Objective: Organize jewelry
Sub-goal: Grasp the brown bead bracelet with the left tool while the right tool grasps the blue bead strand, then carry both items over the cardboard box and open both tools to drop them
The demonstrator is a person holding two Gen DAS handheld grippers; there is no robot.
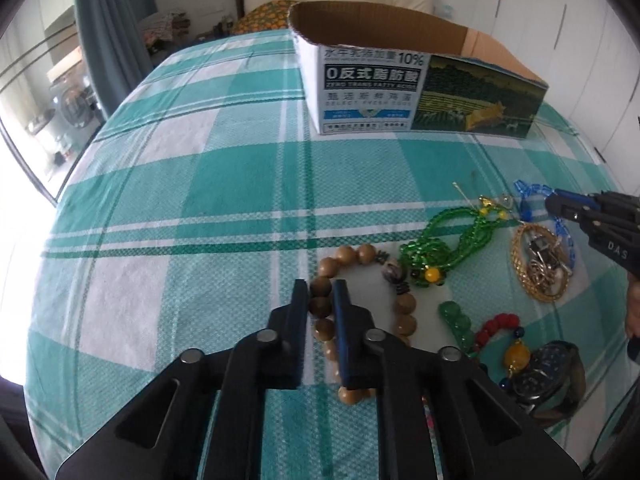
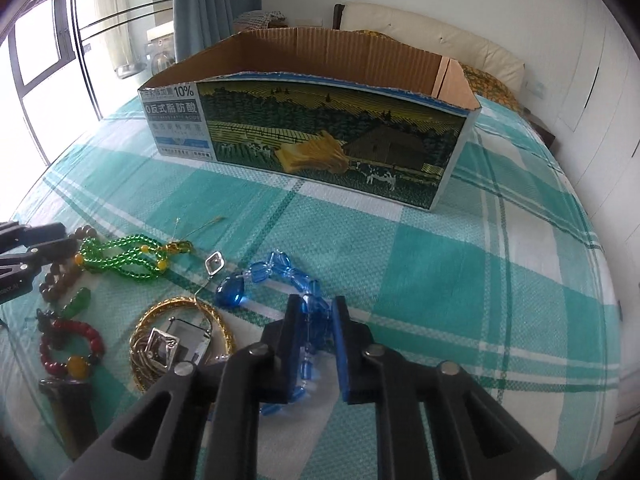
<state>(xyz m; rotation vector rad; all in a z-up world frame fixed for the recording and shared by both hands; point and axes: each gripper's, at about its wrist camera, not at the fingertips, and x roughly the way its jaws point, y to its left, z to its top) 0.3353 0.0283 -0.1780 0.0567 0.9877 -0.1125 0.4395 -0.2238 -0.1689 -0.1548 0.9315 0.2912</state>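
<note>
Straight ahead of both grippers, well past the jewelry pile, sits the open cardboard box, long axis running across your view, so the coming move is, I'd judge, a forward carry and a drop over its near wall. Your left gripper is clamped on the wooden bead bracelet, one side of the loop pinched between the fingers, the rest lying on the teal plaid cloth. Your right gripper is closed on the blue glass bead strand, which trails forward and left from the jaws to a large teardrop bead. Right hand looks a bit nearer the box. Still on the cloth: green bead necklace, gold bangle around a silvery square piece, red bead bracelet with an amber bead, wristwatch. Wooden beads are round, matte and chunky. The blue ones are faceted and slick and may slip. Both strands will dangle when lifted, so clear the box rim before you release.
</note>
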